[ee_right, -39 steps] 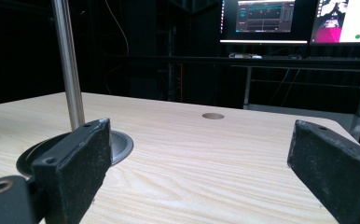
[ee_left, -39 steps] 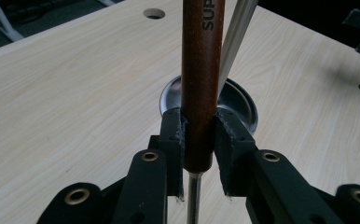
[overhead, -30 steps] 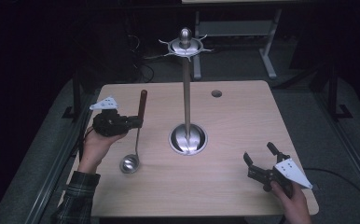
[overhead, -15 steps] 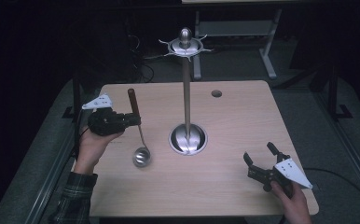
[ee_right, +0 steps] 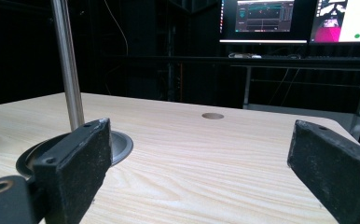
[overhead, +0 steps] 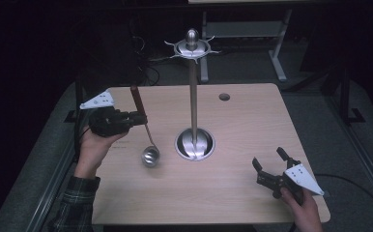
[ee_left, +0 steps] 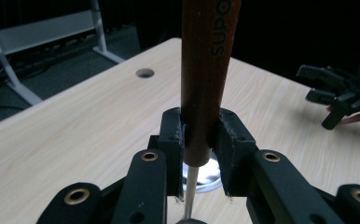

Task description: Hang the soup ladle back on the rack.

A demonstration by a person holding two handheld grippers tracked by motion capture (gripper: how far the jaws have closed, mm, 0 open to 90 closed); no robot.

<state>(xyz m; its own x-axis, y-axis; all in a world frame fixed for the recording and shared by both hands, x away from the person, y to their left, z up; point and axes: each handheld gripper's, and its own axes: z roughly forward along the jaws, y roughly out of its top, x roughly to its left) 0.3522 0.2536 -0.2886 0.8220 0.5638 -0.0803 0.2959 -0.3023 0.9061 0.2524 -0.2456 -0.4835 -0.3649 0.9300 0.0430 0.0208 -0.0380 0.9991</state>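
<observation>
Your left claw (overhead: 138, 118) pinches the ladle (overhead: 146, 140) by its brown handle, bowl hanging clear above the worktop (overhead: 242, 121). Right claw (overhead: 271, 166) rests spread, empty. You're mid-lift; next, carry it up toward a hook on the stand (overhead: 193, 48).

A dark room is being lit dimly; grey carpet (overhead: 320, 121) is lying around the table, with glowing monitors (ee_right: 262, 21) at twelve o'clock.
</observation>
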